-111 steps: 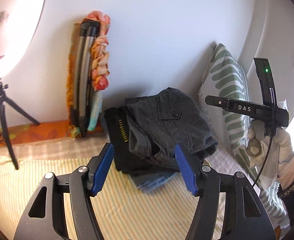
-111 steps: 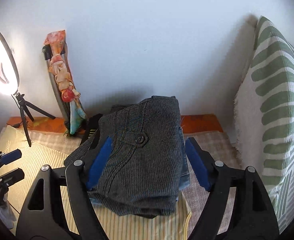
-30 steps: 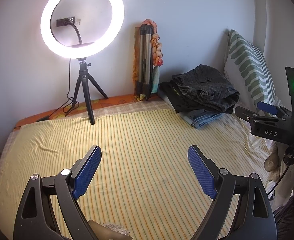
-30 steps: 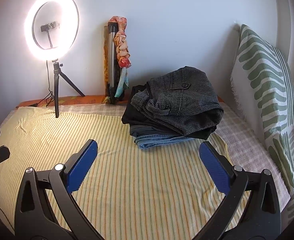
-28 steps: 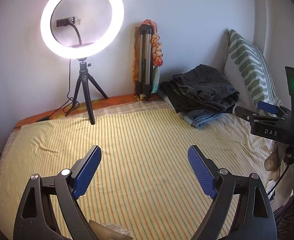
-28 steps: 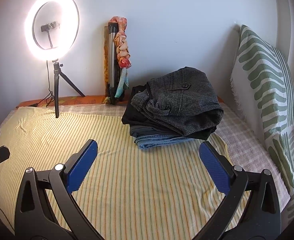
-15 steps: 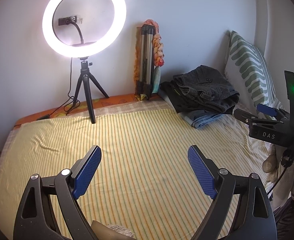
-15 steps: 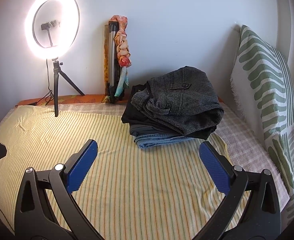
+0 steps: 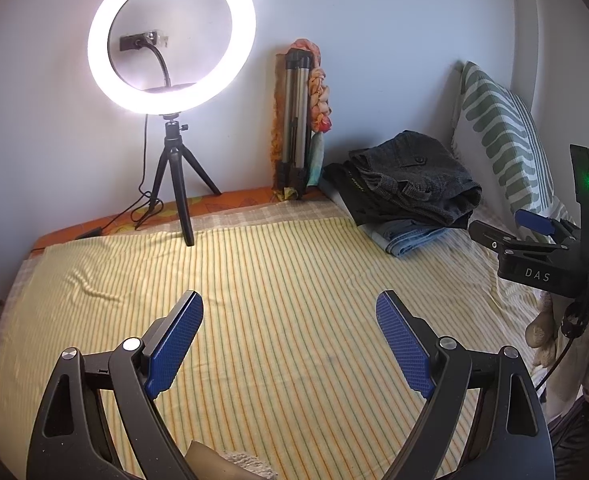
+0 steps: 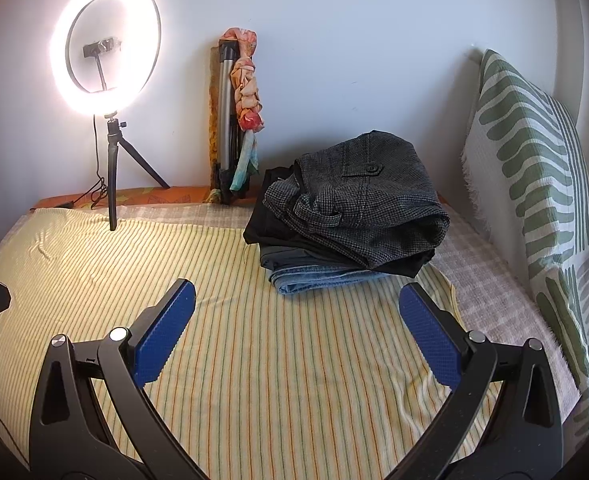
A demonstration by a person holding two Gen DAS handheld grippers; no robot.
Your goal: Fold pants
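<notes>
Both the left gripper and right gripper hover spread wide and empty above the striped bedsheet. Folded grey pants top a loosely stacked pile by the pillow; a nudge could topple it.

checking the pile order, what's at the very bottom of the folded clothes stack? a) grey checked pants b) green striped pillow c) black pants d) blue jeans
d: the blue jeans lie flat on the bedsheet, under the black pants and the grey checked pants on top.
</notes>
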